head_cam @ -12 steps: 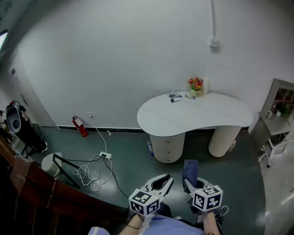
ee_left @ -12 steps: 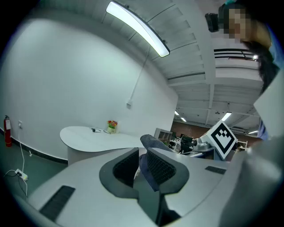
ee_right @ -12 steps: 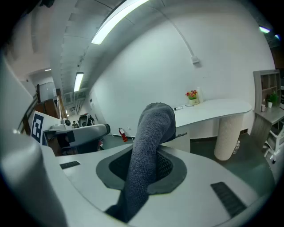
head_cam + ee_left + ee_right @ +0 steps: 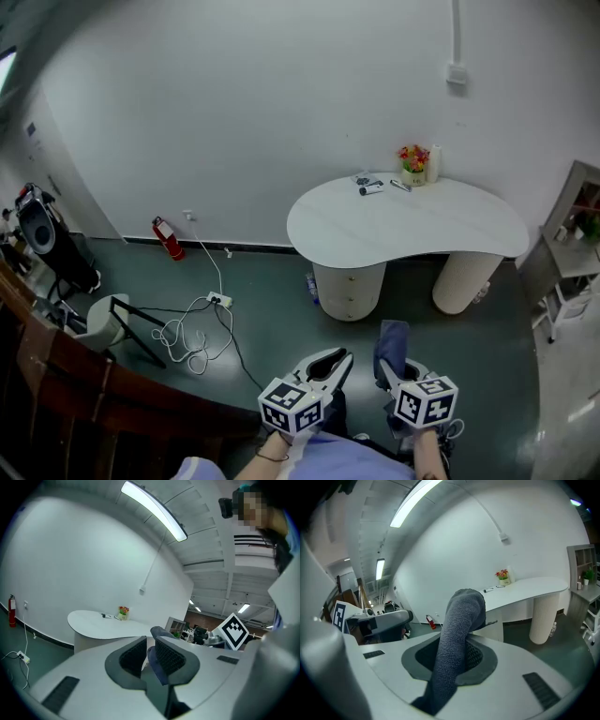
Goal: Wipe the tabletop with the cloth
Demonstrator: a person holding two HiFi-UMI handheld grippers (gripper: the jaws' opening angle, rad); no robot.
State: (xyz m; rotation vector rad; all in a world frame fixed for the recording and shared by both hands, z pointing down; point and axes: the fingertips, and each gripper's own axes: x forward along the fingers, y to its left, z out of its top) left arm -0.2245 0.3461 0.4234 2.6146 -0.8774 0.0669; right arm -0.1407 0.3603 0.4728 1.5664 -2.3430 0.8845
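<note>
Right gripper (image 4: 388,372) clamps the grey cloth (image 4: 458,634); left gripper (image 4: 149,643) is empty, jaws slightly parted. Green floor (image 4: 281,295) separates both from the white table (image 4: 412,230), with flowers (image 4: 412,159) at its far edge and cables (image 4: 192,336) to its left.

White table (image 4: 412,230) with flower pot (image 4: 413,167)

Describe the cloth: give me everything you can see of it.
The cloth is grey-blue, knitted-looking towel fabric. The right gripper is shut on it. The cloth stands up past the jaws, its top folded over in a rounded bend, its other end trailing down toward the camera. In the head view it juts ahead of the gripper over the dark floor, well short of the white table. Only the gripper touches it.
</note>
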